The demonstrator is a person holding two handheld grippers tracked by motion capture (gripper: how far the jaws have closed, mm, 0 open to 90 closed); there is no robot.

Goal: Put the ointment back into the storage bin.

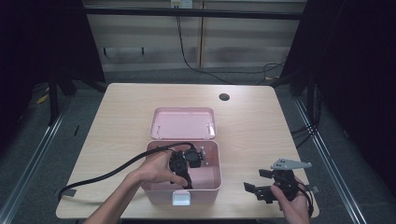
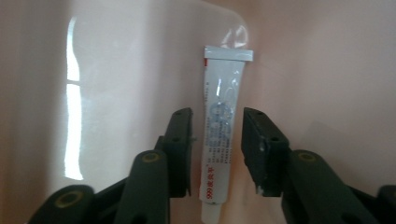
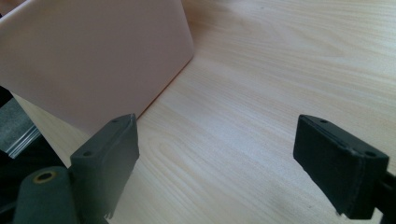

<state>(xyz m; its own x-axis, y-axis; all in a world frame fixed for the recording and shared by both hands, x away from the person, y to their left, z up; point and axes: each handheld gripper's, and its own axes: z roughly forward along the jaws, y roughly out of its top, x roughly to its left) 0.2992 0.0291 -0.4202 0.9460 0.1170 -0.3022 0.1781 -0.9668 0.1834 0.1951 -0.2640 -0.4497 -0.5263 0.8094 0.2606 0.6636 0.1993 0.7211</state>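
A pink box (image 1: 212, 184) stands open at the table's near middle, its lid (image 1: 183, 123) lying flat behind it. My left gripper (image 1: 187, 169) reaches down inside the box. In the left gripper view a white tube (image 2: 222, 126) with red print lies on the pink box floor (image 2: 327, 84), and my left gripper (image 2: 215, 149) is open with a jaw on either side of the tube, each a small gap from it. My right gripper (image 1: 257, 182) hovers over the table to the right of the box, open and empty. In the right gripper view my right gripper (image 3: 215, 168) faces the box's outer wall (image 3: 93, 60).
The light wooden table (image 1: 252, 126) has a dark round hole (image 1: 224, 97) at its far middle. A black cable (image 1: 107, 175) trails from the left gripper over the table's left edge. A white latch (image 1: 181, 198) sits on the box's front.
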